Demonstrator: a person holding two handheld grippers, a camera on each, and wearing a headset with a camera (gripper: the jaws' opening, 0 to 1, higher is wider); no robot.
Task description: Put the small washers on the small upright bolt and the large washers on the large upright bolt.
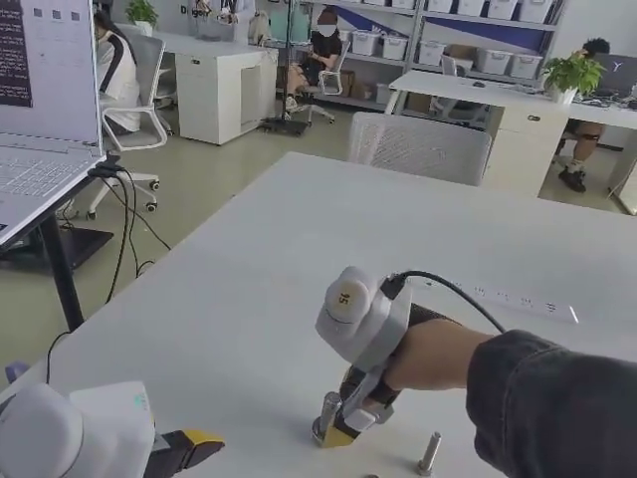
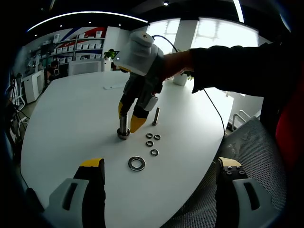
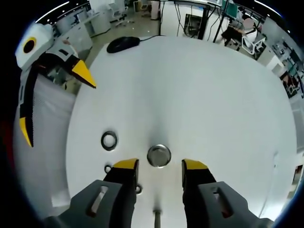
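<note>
I've got R gripper (image 3: 160,165) jaws spread, large bolt (image 3: 158,155) between tips; L gripper (image 2: 161,164) jaws spread, empty, large washer (image 2: 136,163) ahead on bench (image 2: 71,109).

White-bodied right gripper (image 1: 334,429), yellow-tipped fingers (image 3: 126,164), black cable (image 1: 444,280); dark grey sleeve (image 1: 552,403)

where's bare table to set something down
Bare: the table left of the large bolt in the left gripper view, and the far side toward the power strip. Crowded: around it and the small bolt, with the right gripper, small washers and large washer.
</note>
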